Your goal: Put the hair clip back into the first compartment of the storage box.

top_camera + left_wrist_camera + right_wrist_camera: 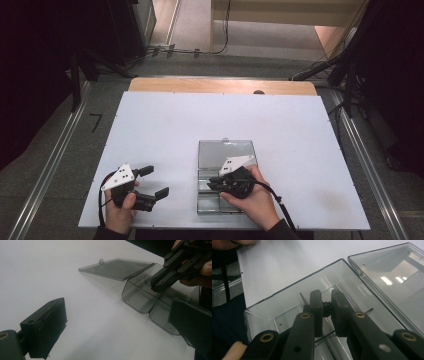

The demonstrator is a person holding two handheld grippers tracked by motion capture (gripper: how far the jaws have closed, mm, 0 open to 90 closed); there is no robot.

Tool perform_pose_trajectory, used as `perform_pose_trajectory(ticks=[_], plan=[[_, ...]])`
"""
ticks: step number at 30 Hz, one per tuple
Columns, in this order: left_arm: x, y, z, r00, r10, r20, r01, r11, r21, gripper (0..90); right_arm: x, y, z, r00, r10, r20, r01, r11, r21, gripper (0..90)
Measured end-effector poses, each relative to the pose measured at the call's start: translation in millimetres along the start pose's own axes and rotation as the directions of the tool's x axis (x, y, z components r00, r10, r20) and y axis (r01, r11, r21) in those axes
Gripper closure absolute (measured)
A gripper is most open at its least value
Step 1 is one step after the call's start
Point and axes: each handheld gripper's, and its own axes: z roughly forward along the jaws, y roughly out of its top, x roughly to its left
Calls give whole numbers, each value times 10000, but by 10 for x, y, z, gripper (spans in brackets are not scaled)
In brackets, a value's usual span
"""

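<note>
Right hand-held gripper (214,183) inside open clear box (226,176) on desk (165,130).
Its jaws are nearly together, pinching a small dark part (326,307) over the box's tray; left hand-held gripper (154,183) rests apart, jaws spread, holding nothing.

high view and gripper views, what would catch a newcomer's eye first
A clear plastic box lies near the front edge of the white table, with its lid flat open behind it. The right gripper reaches into the box, jaws nearly shut on a small dark piece. The left gripper waits open to the box's left.
</note>
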Motion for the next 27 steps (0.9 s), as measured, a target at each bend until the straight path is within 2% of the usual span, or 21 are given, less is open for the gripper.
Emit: perform_pose_trajectory(ticks=[7, 10, 14, 18, 22, 27], plan=[[-5, 1, 2, 10000, 28, -18, -28, 10000, 71, 17, 7, 0, 12, 9999, -29, 130, 27, 9999, 110, 776], [-5, 0, 3, 10000, 14, -17, -14, 10000, 66, 17, 1, 1, 18, 9999, 47, 100, -49, 9999, 142, 717], [-6, 0, 5, 10000, 32, -22, -32, 10000, 57, 17, -6, 0, 6, 10000, 79, -25, -79, 9999, 64, 689], [-7, 2, 6, 10000, 42, -14, -42, 10000, 64, 17, -29, -2, -37, 9994, 211, -269, -218, 9995, -236, 588], [-7, 2, 10, 10000, 35, -5, -35, 10000, 61, 17, -63, -10, -99, 9962, 332, -806, -390, 9967, -717, 435], [-13, 4, 14, 10000, 36, 24, -36, 10000, 37, 17, -122, -35, -170, 9942, 557, -918, -649, 9928, -1005, 281]])
